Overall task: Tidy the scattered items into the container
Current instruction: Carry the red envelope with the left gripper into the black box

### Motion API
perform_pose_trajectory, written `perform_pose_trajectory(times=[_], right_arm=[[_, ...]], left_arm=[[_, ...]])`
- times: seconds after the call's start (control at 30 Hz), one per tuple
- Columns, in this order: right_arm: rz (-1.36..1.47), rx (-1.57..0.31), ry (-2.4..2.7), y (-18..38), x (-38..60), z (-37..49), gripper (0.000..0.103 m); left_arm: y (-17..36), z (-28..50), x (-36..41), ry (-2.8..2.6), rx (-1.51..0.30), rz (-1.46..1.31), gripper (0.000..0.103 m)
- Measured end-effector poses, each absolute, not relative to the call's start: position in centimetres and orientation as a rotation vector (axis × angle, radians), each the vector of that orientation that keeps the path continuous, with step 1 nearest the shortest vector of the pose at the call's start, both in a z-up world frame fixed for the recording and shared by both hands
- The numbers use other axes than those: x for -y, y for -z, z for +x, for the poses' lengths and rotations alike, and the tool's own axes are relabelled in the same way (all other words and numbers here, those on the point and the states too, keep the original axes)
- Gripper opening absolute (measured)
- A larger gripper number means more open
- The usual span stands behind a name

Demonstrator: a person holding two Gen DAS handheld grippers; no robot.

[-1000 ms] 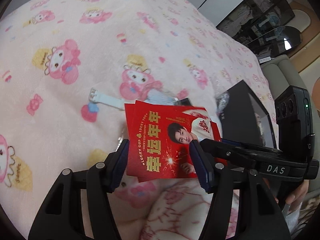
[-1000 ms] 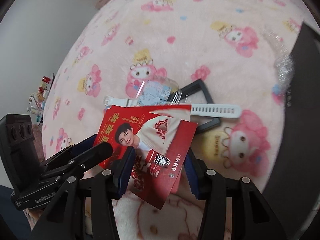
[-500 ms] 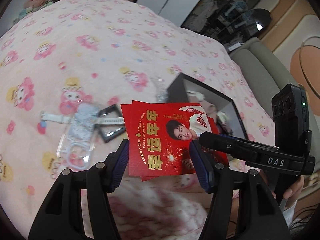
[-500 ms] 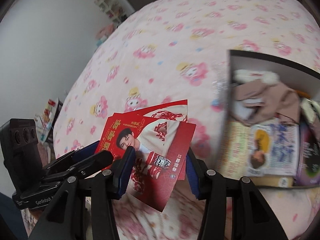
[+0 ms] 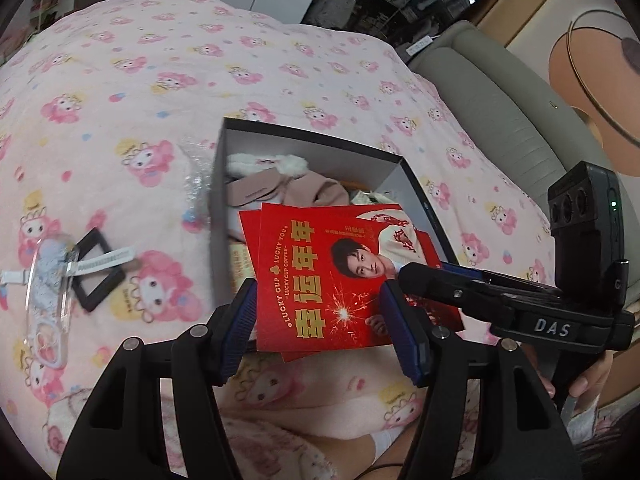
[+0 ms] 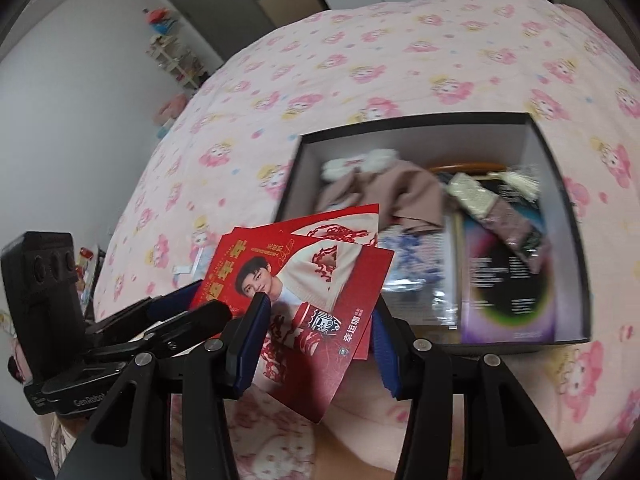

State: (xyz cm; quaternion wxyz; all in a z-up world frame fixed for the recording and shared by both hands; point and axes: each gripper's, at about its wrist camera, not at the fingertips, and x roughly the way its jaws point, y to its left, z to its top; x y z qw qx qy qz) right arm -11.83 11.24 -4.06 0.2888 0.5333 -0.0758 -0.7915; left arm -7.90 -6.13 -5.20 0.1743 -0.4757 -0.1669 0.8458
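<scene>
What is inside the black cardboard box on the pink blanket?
Inside the black cardboard box lie a beige garment with white fluffy trim, a purple printed booklet and a cream tassel. The red printed cards cover its near left corner.

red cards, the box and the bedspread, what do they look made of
Red cards: likely glossy printed card; flat, stiff, sharp-edged with a slight sheen.
Box: probably rigid paperboard, matte black outside, pale grey inside; thin straight walls.
Bedspread: soft fleece or plush by its fuzzy nap.

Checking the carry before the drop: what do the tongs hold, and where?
Both tongs, left and right, clamp the red cards across opposite edges.
</scene>
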Motion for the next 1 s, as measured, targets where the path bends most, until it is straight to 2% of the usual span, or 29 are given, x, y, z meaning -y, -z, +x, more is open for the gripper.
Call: perform_pose_trajectory(times=[0.23,0.47,1.0], right_arm=[[1.451,0.173,2.088,6.0,-13.8,-15.6,0.045],[1.482,0.301,2.07,8.6,-16.5,-17.2,0.045],[1.563,0.245,2.122,11.4,-17.0,-18.4,0.046]], left_arm=[[7.0,-11.1,3.0,-2.385,0.427,-1.437,0.062],[9.0,-12.6,0.2,-2.346,0.331,-1.512,0.062],[12.9,-14.0,-1.4,-2.258,0.329,-1.692,0.062]])
